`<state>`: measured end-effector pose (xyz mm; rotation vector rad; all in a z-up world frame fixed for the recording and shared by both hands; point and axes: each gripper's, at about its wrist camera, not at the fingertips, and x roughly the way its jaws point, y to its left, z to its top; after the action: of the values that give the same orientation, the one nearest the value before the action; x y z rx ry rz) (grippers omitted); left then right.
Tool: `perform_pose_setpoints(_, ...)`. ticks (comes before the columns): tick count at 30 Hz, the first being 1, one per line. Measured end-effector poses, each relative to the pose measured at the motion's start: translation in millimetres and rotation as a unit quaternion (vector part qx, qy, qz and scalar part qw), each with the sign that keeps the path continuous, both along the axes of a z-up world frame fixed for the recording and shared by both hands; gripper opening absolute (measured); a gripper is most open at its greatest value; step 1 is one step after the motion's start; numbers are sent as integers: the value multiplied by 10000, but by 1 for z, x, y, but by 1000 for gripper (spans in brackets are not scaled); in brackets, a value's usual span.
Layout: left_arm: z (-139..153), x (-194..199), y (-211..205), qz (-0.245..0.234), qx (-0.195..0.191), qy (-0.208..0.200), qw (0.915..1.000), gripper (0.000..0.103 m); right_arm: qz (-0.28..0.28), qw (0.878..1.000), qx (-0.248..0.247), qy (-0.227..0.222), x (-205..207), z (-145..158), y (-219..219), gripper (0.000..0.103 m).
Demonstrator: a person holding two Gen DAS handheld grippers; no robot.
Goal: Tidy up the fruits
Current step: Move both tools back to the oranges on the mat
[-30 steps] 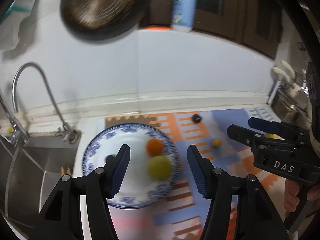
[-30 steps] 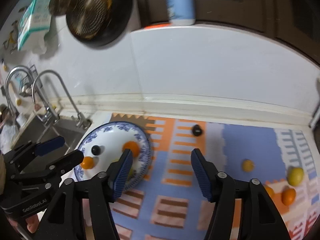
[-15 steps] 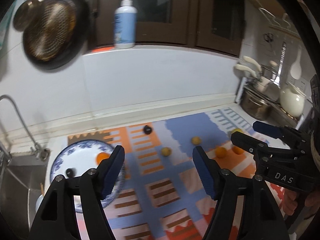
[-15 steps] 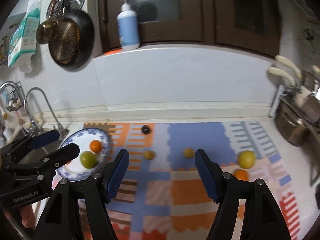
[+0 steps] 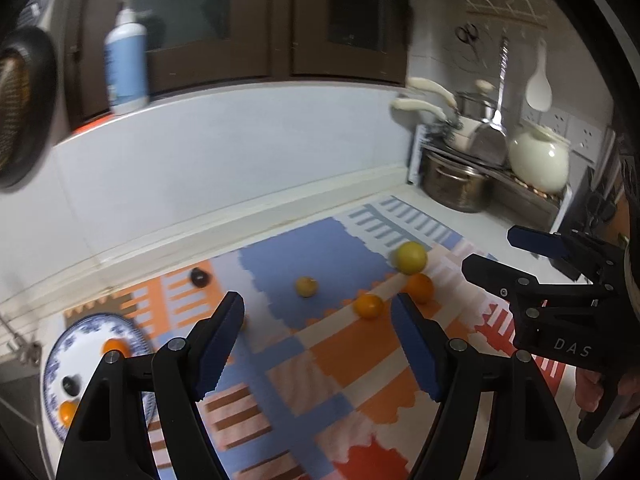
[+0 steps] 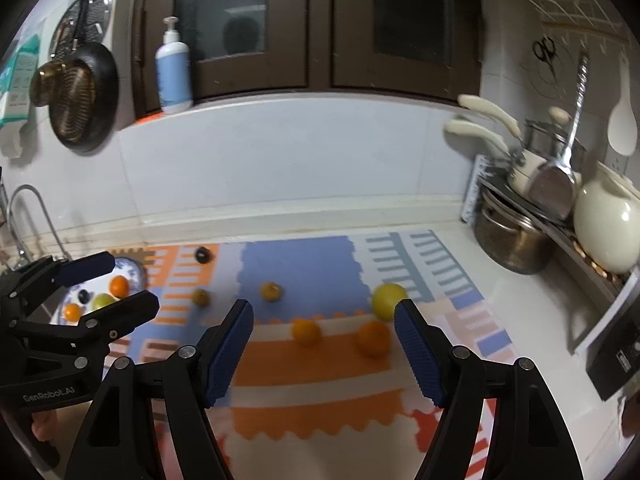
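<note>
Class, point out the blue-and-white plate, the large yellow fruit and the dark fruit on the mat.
blue-and-white plate point(image 5: 52, 364), left wrist view, left rim
large yellow fruit point(image 6: 389, 300), right wrist view, middle
dark fruit point(image 6: 203, 255), right wrist view, middle

Kitchen corner, dimly lit. Dark brown cabinet doors point(image 6: 320, 24) with glass panes across the top of frame. Pale backsplash wall point(image 6: 300, 160) below, meeting a white countertop point(image 6: 500, 280) at mid-frame. Patterned mat point(image 6: 304, 272) in orange, blue and white over the lower centre. Pump bottle point(image 6: 173, 76) on the ledge at upper left; dark pan point(image 6: 86, 100) hung on the wall at far left. Tap point(image 6: 24, 216) at the left edge. At right, steel pot point(image 6: 512, 240), cream kettle point(image 6: 608, 232), white ladle point(image 6: 622, 120) and scissors point(image 6: 545, 52) on the tiled wall.
</note>
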<state>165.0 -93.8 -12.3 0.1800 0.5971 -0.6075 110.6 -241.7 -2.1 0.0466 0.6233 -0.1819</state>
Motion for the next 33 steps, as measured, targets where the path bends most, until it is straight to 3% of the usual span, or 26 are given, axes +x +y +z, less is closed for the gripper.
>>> perform_pose_setpoints(12, -47, 25, -59, -700, 345, 30, 9969, 74, -29, 9993, -157, 341, 9, -44, -47, 73)
perform_pose_setpoints(19, -81, 51, -83, -941, 498, 515, 9930, 64, 267, 9973, -93, 673, 33, -72, -64, 73)
perform_pose_setpoints(26, -106, 71, -99, -999, 588, 913, 9890, 55, 494, 9915, 186, 1188, 58, -109, -76, 60)
perform_pose_setpoints(33, -117, 81, -109, -1080, 673, 1094, 9858, 46, 592, 9881, 463, 1345, 71, -126, -85, 54)
